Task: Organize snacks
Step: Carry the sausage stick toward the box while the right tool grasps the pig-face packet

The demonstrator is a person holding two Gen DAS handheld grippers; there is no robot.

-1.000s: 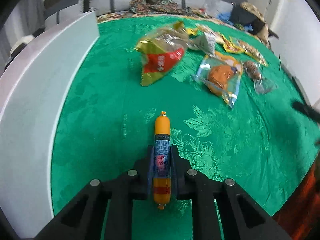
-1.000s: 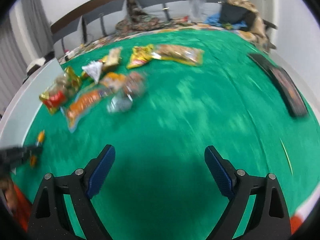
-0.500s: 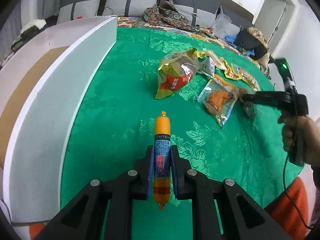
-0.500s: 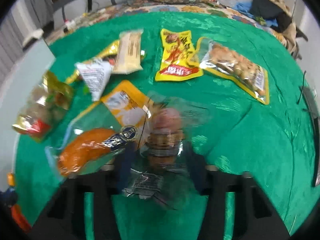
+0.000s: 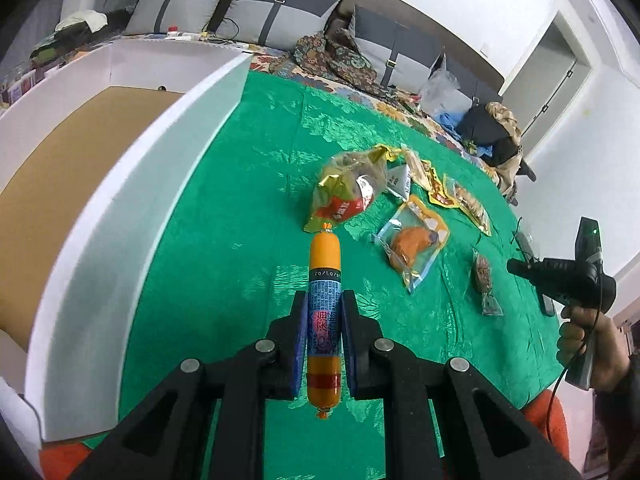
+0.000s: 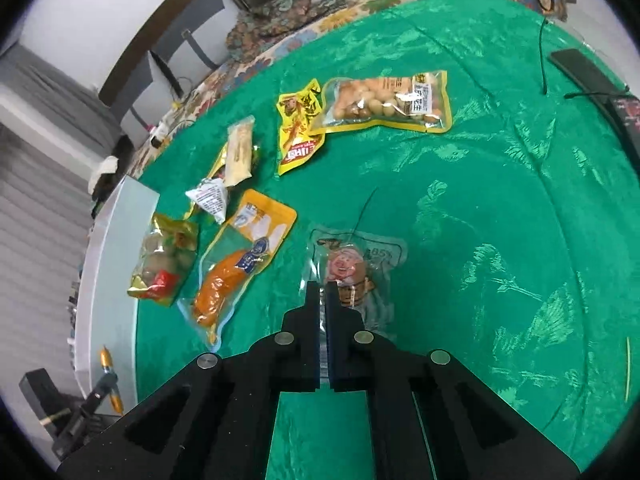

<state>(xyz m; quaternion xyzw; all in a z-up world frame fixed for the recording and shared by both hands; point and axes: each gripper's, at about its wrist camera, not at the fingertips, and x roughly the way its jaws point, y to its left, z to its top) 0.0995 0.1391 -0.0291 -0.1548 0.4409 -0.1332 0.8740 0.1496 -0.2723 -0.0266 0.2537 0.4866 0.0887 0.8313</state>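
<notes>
My left gripper is shut on an orange sausage stick with a blue label, held above the green tablecloth beside a white cardboard box. My right gripper is shut on the edge of a clear packet with a brown snack, which hangs lifted off the table in the left wrist view. Loose snacks lie on the cloth: a gold and red bag, an orange drumstick pouch, a yellow packet and a nut pouch.
The box stands along the left table edge, open at the top, with a brown floor. A black flat device and cable lie at the right. A sofa with cushions runs behind the table. The person's right hand holds the other gripper.
My right gripper closed on the clear brown-snack packet and lifted it. My left gripper rose with the sausage, bringing the box interior into view.
</notes>
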